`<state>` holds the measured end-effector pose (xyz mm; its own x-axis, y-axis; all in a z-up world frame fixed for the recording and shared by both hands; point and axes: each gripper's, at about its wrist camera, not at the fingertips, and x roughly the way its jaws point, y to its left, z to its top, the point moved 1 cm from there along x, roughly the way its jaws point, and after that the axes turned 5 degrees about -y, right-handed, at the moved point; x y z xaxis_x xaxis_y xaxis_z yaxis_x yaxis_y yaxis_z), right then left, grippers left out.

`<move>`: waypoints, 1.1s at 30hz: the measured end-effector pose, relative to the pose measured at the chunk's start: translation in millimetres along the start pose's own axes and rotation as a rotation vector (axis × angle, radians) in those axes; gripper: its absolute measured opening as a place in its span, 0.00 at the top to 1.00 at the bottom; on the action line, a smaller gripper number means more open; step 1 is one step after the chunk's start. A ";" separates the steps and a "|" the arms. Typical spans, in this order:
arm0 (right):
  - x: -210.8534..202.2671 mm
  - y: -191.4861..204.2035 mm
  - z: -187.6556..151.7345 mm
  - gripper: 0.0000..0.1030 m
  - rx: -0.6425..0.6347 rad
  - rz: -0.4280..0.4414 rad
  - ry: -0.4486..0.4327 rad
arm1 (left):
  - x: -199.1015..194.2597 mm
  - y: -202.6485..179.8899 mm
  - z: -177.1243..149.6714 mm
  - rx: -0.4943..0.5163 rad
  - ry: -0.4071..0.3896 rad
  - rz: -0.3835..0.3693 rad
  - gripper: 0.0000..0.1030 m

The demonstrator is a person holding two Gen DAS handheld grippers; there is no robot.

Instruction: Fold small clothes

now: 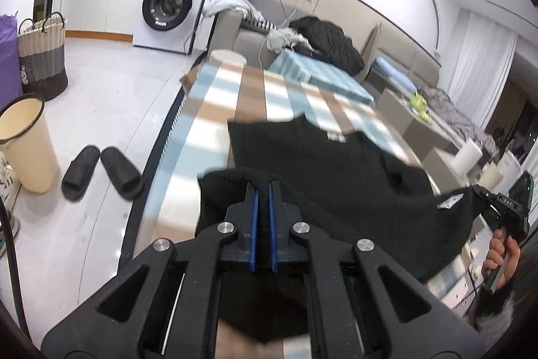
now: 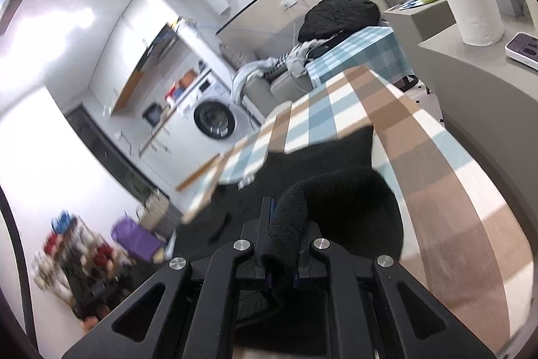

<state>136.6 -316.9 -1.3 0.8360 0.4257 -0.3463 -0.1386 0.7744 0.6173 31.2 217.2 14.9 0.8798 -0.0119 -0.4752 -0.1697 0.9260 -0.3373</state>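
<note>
Black garment (image 1: pixel 302 157) pinched, seemingly, in both claws, left claw (image 1: pixel 264 190), right claw (image 2: pixel 284 214).

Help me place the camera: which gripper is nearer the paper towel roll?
Right. The right gripper, shut on the black garment, has the paper towel roll standing just ahead to its right; the left gripper holds the garment's opposite end.

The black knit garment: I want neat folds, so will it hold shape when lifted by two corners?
Probably not: the black knit garment sags between the left gripper and right gripper. Its thick fuzzy knit likely grips the checked tablecloth, dragging rather than sliding.
</note>
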 end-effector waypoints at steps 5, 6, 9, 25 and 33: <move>36.2 -15.1 42.9 0.93 0.142 -0.021 -0.052 | 40.2 11.6 47.2 -0.051 -0.041 0.020 0.97; 48.9 -18.0 51.6 0.93 0.156 -0.041 -0.043 | 52.4 13.3 55.7 -0.062 -0.039 0.028 0.97; 93.3 -30.6 73.8 0.88 0.203 -0.148 -0.016 | 88.8 17.7 73.1 -0.078 -0.034 0.042 0.96; 102.6 -33.2 41.6 0.60 0.089 -0.187 0.153 | 92.8 -2.3 30.2 0.005 0.114 0.068 0.33; 133.5 -15.8 19.6 0.58 0.099 -0.129 0.251 | 123.3 -55.4 -9.0 0.146 0.302 -0.062 0.33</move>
<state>260.8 -281.5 -43.5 0.6840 0.4391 -0.5826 0.0225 0.7856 0.6184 145.1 161.1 -32.3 0.7115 -0.1613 -0.6839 -0.0354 0.9638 -0.2642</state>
